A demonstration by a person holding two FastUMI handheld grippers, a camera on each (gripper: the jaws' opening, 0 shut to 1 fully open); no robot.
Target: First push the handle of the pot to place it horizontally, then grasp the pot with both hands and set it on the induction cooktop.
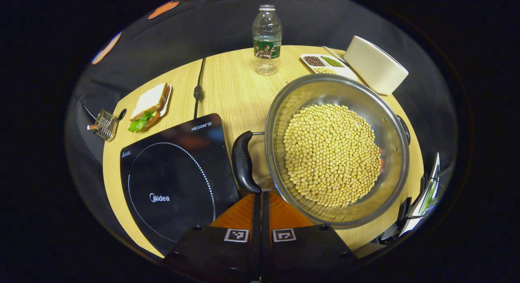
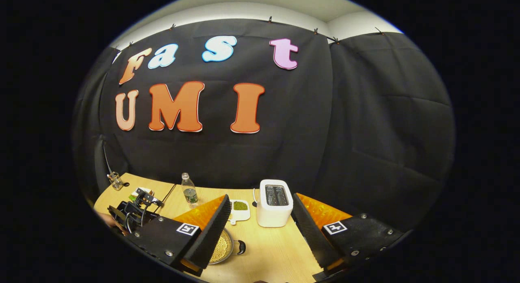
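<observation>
Wooden tabletop [image 1: 227,92]: pot [image 1: 337,153] of yellow beans sits just right of the induction cooktop [image 1: 174,181], its near handle [image 1: 245,163] lying crosswise directly ahead of the left gripper [image 1: 261,201]. That gripper's fingers are pressed together on nothing, tips at the handle. Right gripper [image 2: 260,230] hangs splayed wide, well off (toaster [image 2: 275,201] beyond it), so the left is nearer for the push.

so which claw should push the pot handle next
Left. Its shut claw sits right at the pot handle beside the cooktop. The right claw hangs open, high above the table.
</observation>
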